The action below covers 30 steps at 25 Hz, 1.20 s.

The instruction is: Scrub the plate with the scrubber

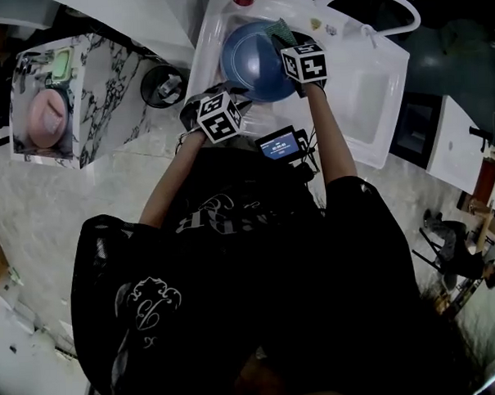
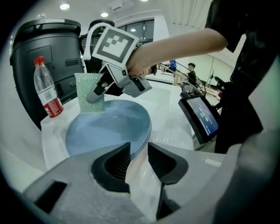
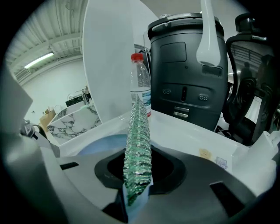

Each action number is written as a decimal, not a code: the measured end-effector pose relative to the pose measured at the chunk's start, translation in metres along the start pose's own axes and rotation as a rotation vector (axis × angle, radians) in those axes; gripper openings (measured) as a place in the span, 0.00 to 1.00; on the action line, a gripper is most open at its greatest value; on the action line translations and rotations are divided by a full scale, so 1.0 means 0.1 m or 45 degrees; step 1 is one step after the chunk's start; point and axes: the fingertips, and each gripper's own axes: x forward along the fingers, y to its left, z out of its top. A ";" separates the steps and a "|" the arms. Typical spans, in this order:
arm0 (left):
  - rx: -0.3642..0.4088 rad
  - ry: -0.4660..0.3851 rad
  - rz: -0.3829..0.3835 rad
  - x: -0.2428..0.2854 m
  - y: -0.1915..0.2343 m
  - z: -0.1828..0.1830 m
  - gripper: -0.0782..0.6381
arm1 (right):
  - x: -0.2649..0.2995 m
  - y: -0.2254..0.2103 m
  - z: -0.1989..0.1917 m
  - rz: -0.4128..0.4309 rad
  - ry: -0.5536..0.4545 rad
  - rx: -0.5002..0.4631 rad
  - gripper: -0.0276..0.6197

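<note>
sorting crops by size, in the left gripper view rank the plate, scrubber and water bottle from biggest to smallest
1. blue plate, clearly largest.
2-3. water bottle and green scrubber look about alike: the bottle is taller and the scrubber wider, so they are left unranked.

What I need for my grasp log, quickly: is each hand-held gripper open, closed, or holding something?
Left hand-held gripper: closed on the plate, at its rim.
Right hand-held gripper: closed on the scrubber.

Blue plate (image 1: 254, 61) in sink (image 1: 374, 97); green scrubber (image 2: 83, 87) upright at rim
</note>
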 end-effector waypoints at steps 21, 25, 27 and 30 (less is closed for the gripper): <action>-0.217 -0.209 -0.131 -0.02 0.12 -0.05 0.28 | 0.42 0.54 -0.07 0.064 0.077 -0.093 0.18; -0.234 -0.231 -0.143 -0.02 0.12 -0.04 0.28 | 0.35 0.88 -0.13 0.173 0.094 -0.137 0.18; -0.242 -0.240 -0.149 -0.03 0.12 -0.04 0.28 | 0.30 1.03 -0.18 0.226 0.104 -0.134 0.18; -0.238 -0.241 -0.152 -0.03 0.13 -0.04 0.28 | 0.22 1.18 -0.26 0.292 0.124 -0.102 0.18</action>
